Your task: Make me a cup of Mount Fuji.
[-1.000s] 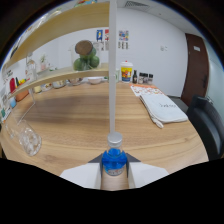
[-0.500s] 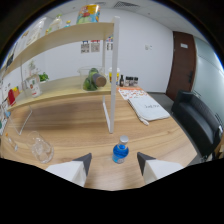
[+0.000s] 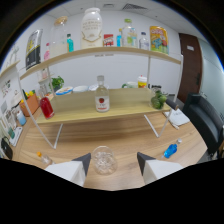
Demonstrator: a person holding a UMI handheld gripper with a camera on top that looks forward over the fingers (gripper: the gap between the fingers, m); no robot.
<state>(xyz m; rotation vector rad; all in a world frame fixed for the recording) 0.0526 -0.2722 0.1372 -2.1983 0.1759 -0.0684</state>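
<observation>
Between the wide-spread jaws of the gripper (image 3: 114,161), untouched, a glass tumbler (image 3: 104,160) is framed; closing is called for next.

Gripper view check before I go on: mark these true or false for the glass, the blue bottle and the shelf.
1. The empty glass stands between the open fingers of the gripper. True.
2. The small blue bottle is clamped in the fingers. False: it lies on the table, off to the side.
3. A clear bottle with a red label stands on the lower shelf. True.
4. The glass is full of red liquid. False: it looks clear and empty.
</observation>
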